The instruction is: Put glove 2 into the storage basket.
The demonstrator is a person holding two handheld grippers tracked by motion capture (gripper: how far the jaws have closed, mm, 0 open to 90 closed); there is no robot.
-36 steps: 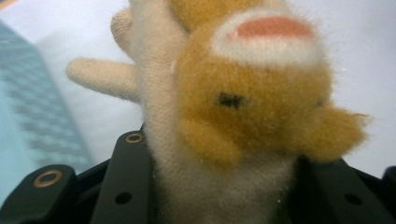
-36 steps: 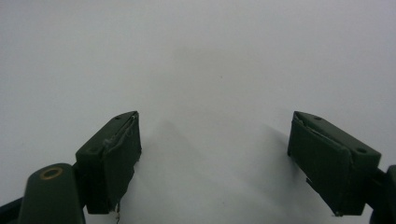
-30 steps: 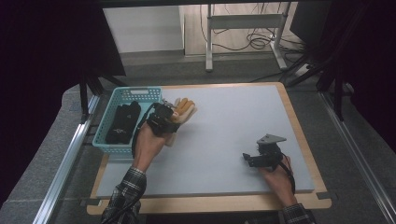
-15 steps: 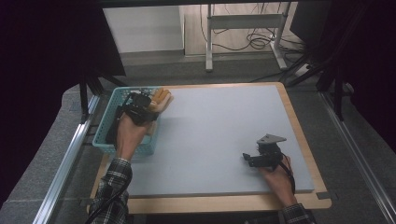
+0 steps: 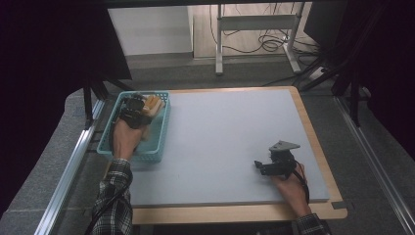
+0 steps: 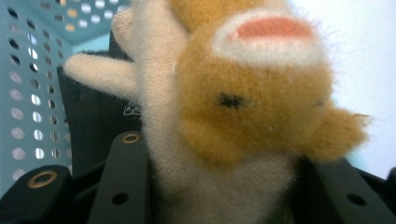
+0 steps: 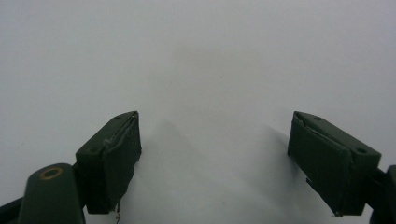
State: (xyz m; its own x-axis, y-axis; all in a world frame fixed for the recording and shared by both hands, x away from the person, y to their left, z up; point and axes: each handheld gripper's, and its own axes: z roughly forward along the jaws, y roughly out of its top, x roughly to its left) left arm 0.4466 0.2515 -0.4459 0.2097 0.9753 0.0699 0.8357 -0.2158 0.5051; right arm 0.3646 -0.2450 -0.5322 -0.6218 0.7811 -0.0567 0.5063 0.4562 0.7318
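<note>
Plush toy (image 6: pixel 243 116): tan-and-cream, fuzzy, clamped in left gripper (image 5: pixel 139 111) over teal basket (image 5: pixel 159 147); right gripper (image 7: pixel 215 158) jaws apart.

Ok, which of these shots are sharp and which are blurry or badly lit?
High view: dim, dark surrounds, with the grey table evenly lit. Left gripper view: the plush toy sits so close that it's soft and out of focus, as is the teal basket behind it. Right gripper view: the right gripper has fairly sharp fingers, soft shadows beneath them, no glare.

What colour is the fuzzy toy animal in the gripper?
The plush toy is orange-brown and cream, with a pink patch. The left gripper view shows it best.
</note>
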